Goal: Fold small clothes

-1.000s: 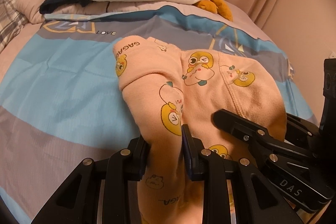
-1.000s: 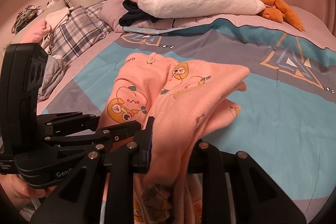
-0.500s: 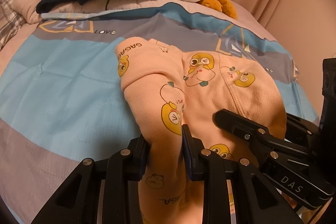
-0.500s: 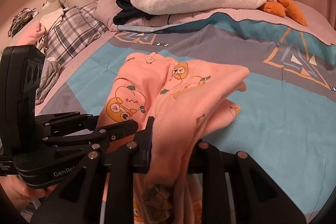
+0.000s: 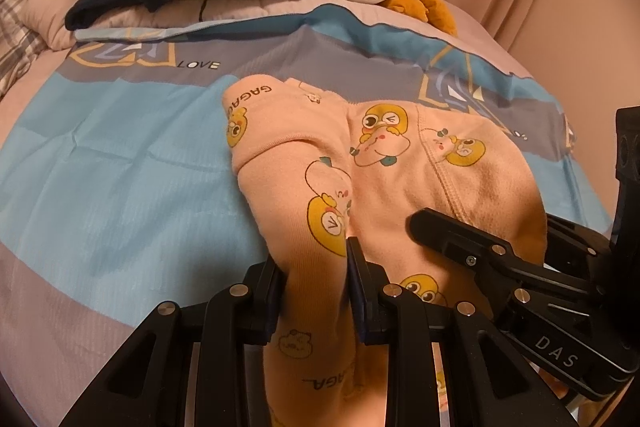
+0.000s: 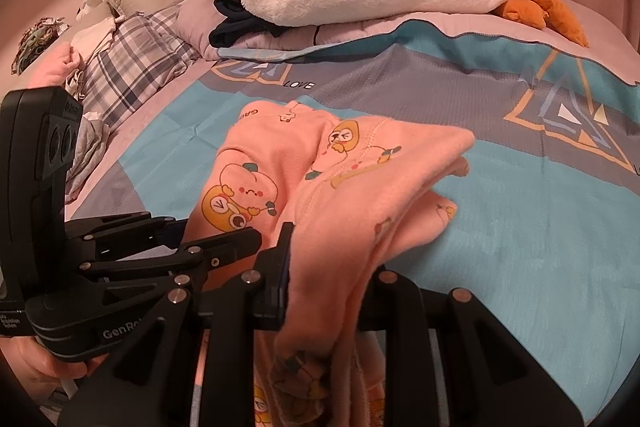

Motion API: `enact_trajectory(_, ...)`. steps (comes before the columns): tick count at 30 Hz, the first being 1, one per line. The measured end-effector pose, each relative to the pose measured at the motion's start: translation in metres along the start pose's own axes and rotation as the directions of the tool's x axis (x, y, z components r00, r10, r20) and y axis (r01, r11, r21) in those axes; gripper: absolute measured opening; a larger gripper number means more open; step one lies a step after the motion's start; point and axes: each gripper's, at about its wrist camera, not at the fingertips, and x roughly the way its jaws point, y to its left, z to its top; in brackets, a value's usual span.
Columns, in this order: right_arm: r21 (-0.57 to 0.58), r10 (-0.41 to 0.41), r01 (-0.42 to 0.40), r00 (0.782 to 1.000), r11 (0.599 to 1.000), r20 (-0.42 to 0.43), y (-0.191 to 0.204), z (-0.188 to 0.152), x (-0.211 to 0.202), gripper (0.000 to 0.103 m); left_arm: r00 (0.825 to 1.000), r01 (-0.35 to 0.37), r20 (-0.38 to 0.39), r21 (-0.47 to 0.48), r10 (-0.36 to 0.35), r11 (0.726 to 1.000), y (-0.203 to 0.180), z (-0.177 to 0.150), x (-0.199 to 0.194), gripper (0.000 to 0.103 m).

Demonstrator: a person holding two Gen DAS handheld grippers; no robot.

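Left wrist view: your left gripper (image 5: 314, 291) clamps the pink garment (image 5: 400, 183), which is draped onto the bedspread (image 5: 120, 187); its lower end is cut off. Right wrist view: your right gripper (image 6: 328, 291) pinches the garment's other bunched edge, right finger hidden under cloth.

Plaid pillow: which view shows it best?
The right wrist view: the plaid pillow lies in full sight at the bed's left side, beside a pile of clothes. The left wrist view catches only a sliver at its left edge.
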Motion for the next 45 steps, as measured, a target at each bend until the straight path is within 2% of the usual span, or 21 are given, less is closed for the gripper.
enact_trajectory(19, 0.042, -0.011, 0.013, 0.998, 0.999, -0.066, -0.016, 0.001, 0.023, 0.026, 0.999, -0.023, -0.044, -0.009, 0.023, 1.000, 0.010, 0.003, 0.021, 0.027)
enact_trajectory(31, 0.075, -0.027, 0.036, 0.993, 0.997, -0.111, -0.026, -0.004, 0.031, 0.031, 0.998, -0.027, -0.052, -0.017, 0.026, 0.999, 0.011, 0.002, 0.022, 0.027)
enact_trajectory(45, 0.128, -0.014, 0.029, 0.993, 0.991, -0.117, -0.037, -0.012, 0.033, 0.037, 0.996, -0.077, -0.048, -0.001, 0.077, 0.997, 0.011, 0.001, 0.025, 0.044)
